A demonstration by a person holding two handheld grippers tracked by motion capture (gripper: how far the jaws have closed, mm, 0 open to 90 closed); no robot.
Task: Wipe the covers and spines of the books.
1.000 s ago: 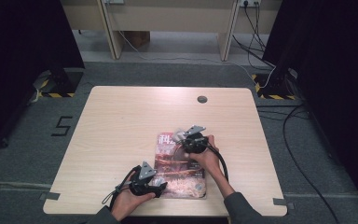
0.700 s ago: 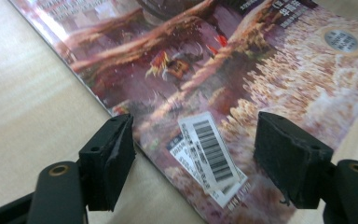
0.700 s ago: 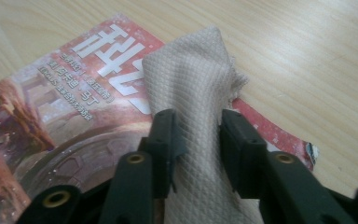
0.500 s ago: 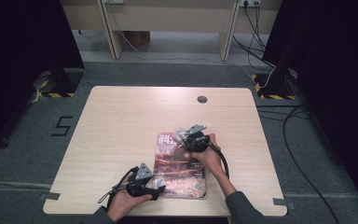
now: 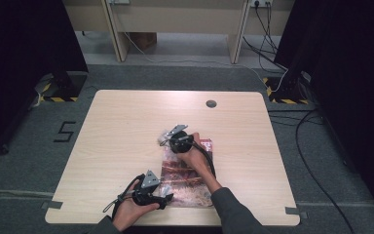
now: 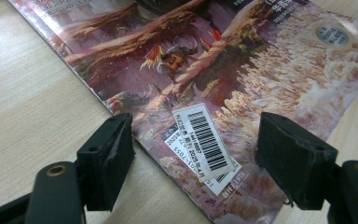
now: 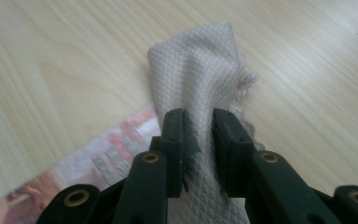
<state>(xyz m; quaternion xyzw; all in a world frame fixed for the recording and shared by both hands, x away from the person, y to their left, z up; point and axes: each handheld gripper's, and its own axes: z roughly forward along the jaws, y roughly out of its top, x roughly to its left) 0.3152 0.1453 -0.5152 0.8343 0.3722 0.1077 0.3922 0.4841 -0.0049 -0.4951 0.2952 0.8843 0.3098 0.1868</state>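
High view looked forward and down on whole table, gripper views rode low and close over its near half, both shared magazine with high view.

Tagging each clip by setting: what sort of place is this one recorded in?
Probably a lab or recording bay, not a home. A bare wooden table stands on grey carpet between black curtains, with hazard-striped stand feet, cables on the floor, and a taped number 5 beside the table.

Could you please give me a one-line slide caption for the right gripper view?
Right gripper pinching a beige waffle-weave cloth over the wooden table, at a magazine's edge.
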